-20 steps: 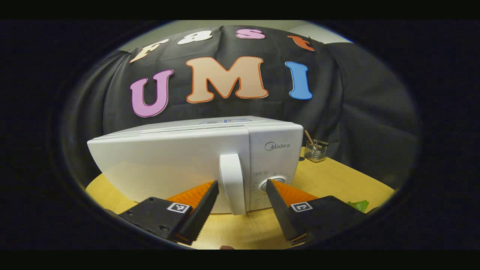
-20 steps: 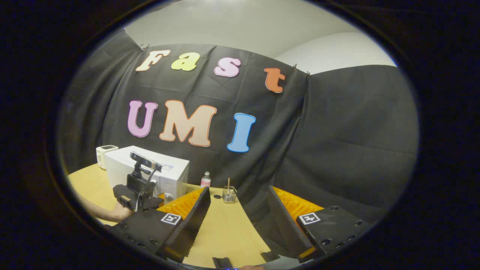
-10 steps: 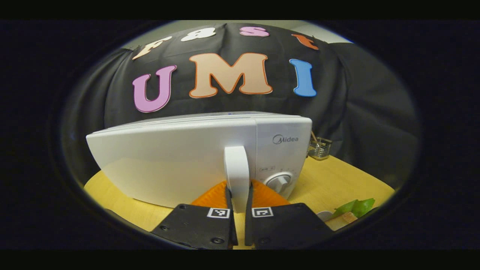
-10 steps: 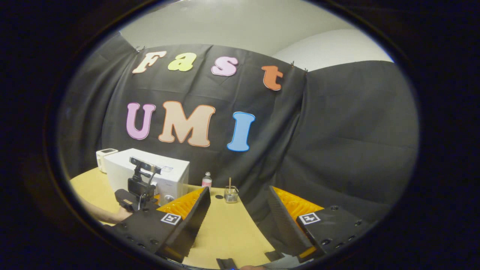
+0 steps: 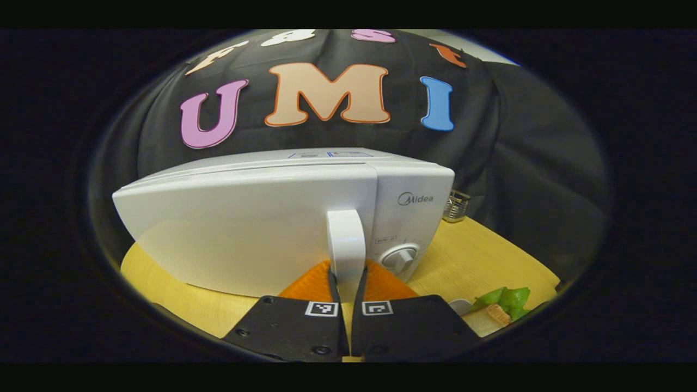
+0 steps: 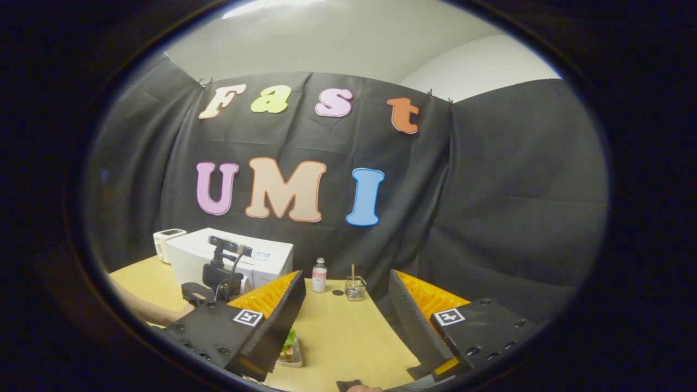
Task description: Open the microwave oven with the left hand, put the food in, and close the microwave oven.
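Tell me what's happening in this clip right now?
A person is working a white microwave oven on a yellow wooden table. The left gripper is shut on the oven's white vertical door handle; the door looks closed. The right gripper hangs open over the table, holding nothing. The food, green leaves on a small white tray, waits beside the oven.

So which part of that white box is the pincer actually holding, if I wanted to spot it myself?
Find the white microwave on the yellow table. On its front, where the wide blank door meets the narrow control strip, an upright white bar stands out: the door handle. The left gripper is shut on its lower end; unlike the round dial beside it, it is tall and flat.
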{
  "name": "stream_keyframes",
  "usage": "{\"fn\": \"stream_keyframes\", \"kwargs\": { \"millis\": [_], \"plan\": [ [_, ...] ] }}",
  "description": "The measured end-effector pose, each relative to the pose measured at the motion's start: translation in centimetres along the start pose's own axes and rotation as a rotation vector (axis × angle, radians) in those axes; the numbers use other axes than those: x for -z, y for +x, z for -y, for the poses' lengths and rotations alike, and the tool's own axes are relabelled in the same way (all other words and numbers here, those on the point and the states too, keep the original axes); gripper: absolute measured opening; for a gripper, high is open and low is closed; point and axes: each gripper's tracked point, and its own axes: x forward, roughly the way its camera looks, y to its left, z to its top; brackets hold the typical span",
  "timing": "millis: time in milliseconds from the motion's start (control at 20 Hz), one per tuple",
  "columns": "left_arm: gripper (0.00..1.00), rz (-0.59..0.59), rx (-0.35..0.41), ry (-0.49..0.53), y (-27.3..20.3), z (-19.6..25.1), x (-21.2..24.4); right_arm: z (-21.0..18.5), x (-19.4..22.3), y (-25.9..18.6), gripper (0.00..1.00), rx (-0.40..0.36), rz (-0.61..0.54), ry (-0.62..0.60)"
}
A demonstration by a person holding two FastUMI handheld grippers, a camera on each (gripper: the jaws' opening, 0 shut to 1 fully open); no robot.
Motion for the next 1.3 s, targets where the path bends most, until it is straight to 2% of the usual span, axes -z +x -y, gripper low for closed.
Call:
{"fn": "stream_keyframes", "kwargs": {
  "millis": [100, 150, 300, 450, 550, 650, 750, 850, 900, 950, 1050, 1150, 1300],
  "plan": [
    [0.02, -0.069, 0.023, -0.010, -2.2, 0.2, 1.8, -1.2, -0.2, 0.3, 0.96, -0.024, 0.009, 0.016],
    [0.03, -0.021, 0.043, 0.003, -3.8, 0.3, 1.4, -1.8, -0.2, 0.5, 0.97, -0.034, 0.015, 0.023],
    [0.03, -0.020, 0.097, 0.034, -10.6, -0.6, 4.2, -3.4, 0.0, 1.2, 0.96, -0.062, 0.018, 0.051],
    [0.01, -0.040, 0.106, 0.021, -17.5, -3.5, 7.0, -5.6, 1.3, 2.3, 0.97, -0.103, -0.009, 0.066],
    [0.00, -0.066, 0.070, 0.010, -21.2, -6.4, 8.7, -7.4, 2.1, 3.1, 0.97, -0.137, -0.034, 0.085],
    [0.02, -0.082, -0.003, 0.002, -24.3, -10.0, 10.0, -9.4, 2.5, 3.9, 0.97, -0.173, -0.046, 0.100],
    [0.02, -0.109, -0.116, -0.033, -27.2, -14.5, 11.1, -10.8, 2.8, 4.5, 0.97, -0.203, -0.051, 0.091],
    [0.02, -0.117, -0.260, -0.080, -29.8, -19.8, 12.0, -11.6, 3.3, 4.9, 0.97, -0.214, -0.052, 0.080],
    [0.01, -0.115, -0.286, -0.107, -30.6, -21.7, 12.6, -12.0, 3.7, 5.1, 0.97, -0.221, -0.057, 0.087],
    [0.01, -0.080, -0.266, -0.179, -30.8, -22.3, 12.1, -12.4, 4.6, 5.3, 0.97, -0.225, -0.073, 0.090],
    [0.01, -0.096, -0.264, -0.271, -31.3, -23.5, 13.0, -12.9, 6.8, 5.6, 0.98, -0.234, -0.119, 0.099],
    [0.02, -0.100, -0.251, -0.240, -30.9, -23.8, 13.1, -13.0, 9.0, 6.0, 0.97, -0.225, -0.159, 0.103],
    [0.00, -0.105, -0.251, -0.220, -31.1, -24.1, 12.9, -12.9, 13.5, 6.4, 0.97, -0.195, -0.235, 0.083]
  ]
}}
